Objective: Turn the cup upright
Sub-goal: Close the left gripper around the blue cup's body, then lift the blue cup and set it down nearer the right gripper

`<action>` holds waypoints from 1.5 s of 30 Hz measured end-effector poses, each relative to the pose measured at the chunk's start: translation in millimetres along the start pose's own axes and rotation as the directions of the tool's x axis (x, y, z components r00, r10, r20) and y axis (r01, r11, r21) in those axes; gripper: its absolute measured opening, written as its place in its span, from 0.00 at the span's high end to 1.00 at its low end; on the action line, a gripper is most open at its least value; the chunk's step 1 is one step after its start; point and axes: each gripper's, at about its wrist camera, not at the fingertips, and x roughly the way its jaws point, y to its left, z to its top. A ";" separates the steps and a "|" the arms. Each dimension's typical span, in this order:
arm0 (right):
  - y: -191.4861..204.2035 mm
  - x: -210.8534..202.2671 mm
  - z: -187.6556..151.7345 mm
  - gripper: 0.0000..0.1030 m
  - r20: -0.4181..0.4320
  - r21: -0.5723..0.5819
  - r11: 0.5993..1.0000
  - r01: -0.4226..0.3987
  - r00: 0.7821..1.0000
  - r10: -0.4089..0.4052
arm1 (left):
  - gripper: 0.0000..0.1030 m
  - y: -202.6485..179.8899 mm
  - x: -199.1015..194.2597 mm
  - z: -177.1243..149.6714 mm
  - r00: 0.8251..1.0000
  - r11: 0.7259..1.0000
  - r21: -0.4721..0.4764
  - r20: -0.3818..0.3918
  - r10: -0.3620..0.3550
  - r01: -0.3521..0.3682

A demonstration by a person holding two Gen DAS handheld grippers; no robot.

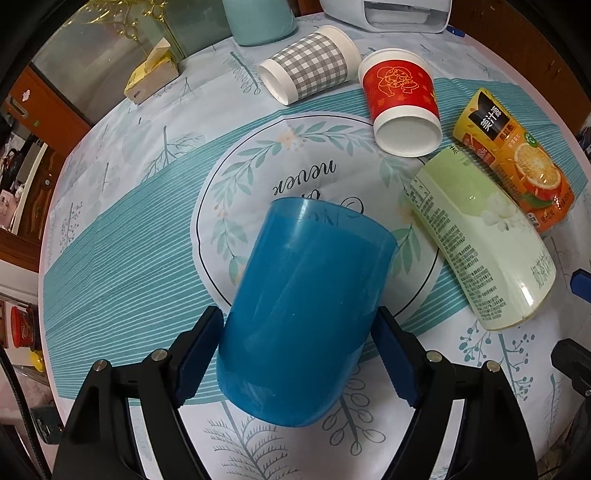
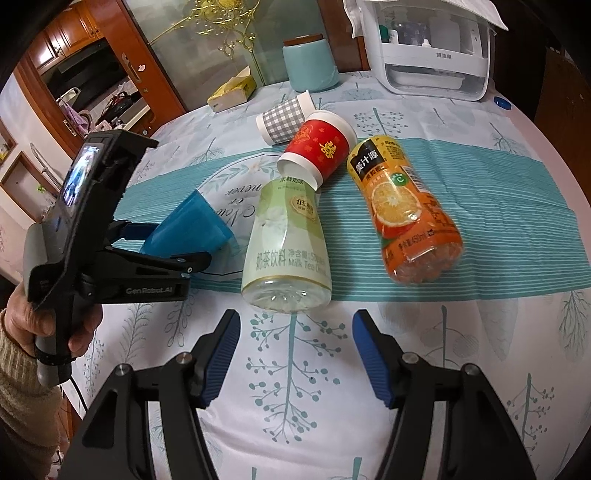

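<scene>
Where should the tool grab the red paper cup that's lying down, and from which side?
Grip the red paper cup across its printed middle, fingers on opposite sides of the round wall. It lies on its side, open mouth toward the milk tea bottle. The gingham cup and orange juice bottle crowd it, so coming from above looks easiest.

Blue cup [image 1: 303,317], grey-checked cup [image 1: 310,68]

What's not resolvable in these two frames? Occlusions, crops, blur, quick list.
- blue cup, left wrist view: the far open end faces away, so the inside is unseen.
- blue cup, right wrist view: the left gripper covers its base.
- red cup, right wrist view: part of its rim is behind the milk tea bottle.
- White appliance, left wrist view: cut by the top edge.
- Orange juice bottle: small label print is illegible.
</scene>
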 end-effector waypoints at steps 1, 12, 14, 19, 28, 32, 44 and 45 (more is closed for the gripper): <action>0.0 -0.2 -0.2 0.39 0.000 0.001 1.000 -0.001 1.000 0.001 | 0.23 0.3 0.0 0.4 1.000 1.000 -0.005 -0.004 0.002 -0.002; -8.0 -7.9 -6.3 0.39 0.004 0.034 0.999 -0.012 1.000 0.012 | 0.25 17.0 -19.0 -12.7 0.987 0.956 -0.263 -0.060 -0.151 0.130; -9.3 -11.0 -9.0 0.39 0.006 0.040 0.999 -0.016 1.000 0.016 | 0.25 19.3 -23.6 -20.0 0.979 0.935 -0.315 -0.070 -0.194 0.163; -8.6 -20.6 -17.9 0.39 0.013 0.042 0.999 -0.026 1.000 0.026 | 0.26 10.4 -36.4 -43.7 0.965 0.891 -0.403 -0.061 -0.255 0.210; -14.7 -29.6 -36.2 0.39 0.002 0.049 0.999 -0.018 1.000 0.018 | 0.26 -22.3 -38.9 -106.1 0.945 0.791 -0.557 -0.036 -0.327 0.253; -20.4 -33.6 -43.3 0.39 -0.003 0.060 0.998 -0.012 1.000 0.013 | 0.26 -32.3 -39.3 -124.5 0.943 0.756 -0.601 -0.011 -0.333 0.260; -30.5 -37.0 -58.0 0.39 -0.008 0.088 0.996 -0.004 1.000 0.004 | 0.26 -59.5 -32.2 -122.0 0.949 0.754 -0.609 -0.009 -0.316 0.246; -30.6 -36.4 -58.9 0.39 -0.011 0.088 0.996 -0.003 1.000 0.004 | 0.26 -60.1 -32.2 -122.3 0.948 0.755 -0.608 -0.010 -0.317 0.246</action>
